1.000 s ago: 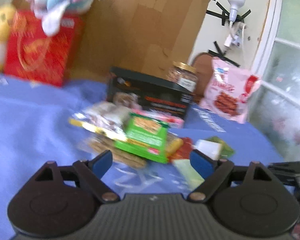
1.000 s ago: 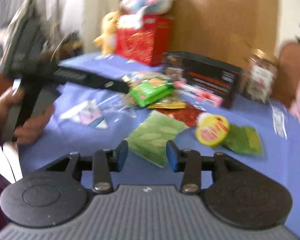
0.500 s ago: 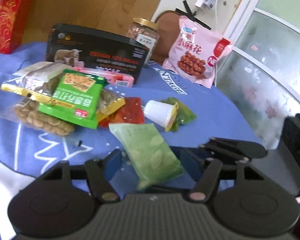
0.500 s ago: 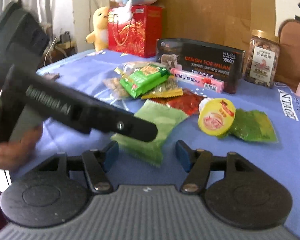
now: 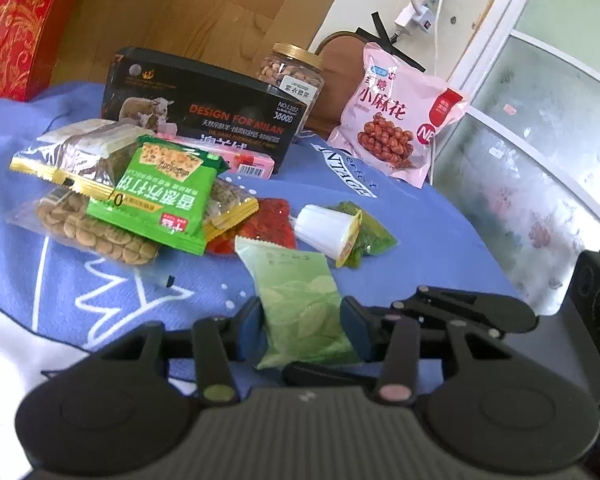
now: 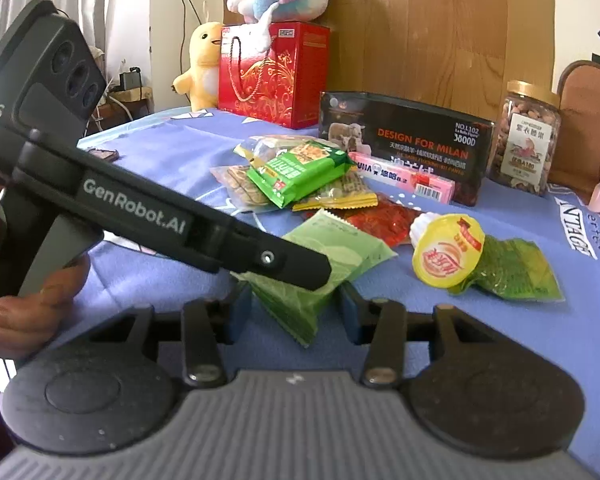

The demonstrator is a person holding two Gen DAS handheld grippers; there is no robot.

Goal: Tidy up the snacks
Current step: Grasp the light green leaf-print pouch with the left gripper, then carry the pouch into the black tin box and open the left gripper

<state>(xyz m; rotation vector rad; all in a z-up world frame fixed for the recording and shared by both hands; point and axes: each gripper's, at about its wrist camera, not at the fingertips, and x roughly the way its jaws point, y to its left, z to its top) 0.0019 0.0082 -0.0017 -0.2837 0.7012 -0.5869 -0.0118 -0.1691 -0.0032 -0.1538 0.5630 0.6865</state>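
Our left claw (image 5: 302,322) brackets the near end of a pale green crinkly packet (image 5: 300,304), its blue pads just beside the packet's edges; we cannot tell if they grip. Our right claw (image 6: 296,314) gapes around the same packet (image 6: 320,264). It lies flat on the blue cloth worktop (image 5: 80,280), before a glossy heap of snack bags (image 5: 160,196) and a black box (image 5: 204,116).

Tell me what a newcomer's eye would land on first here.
First the pale green leaf-printed packet lying on the blue tablecloth, framed by both open grippers, left gripper and right gripper. Behind it, the bright green cracker packet tops a snack pile before a black box.
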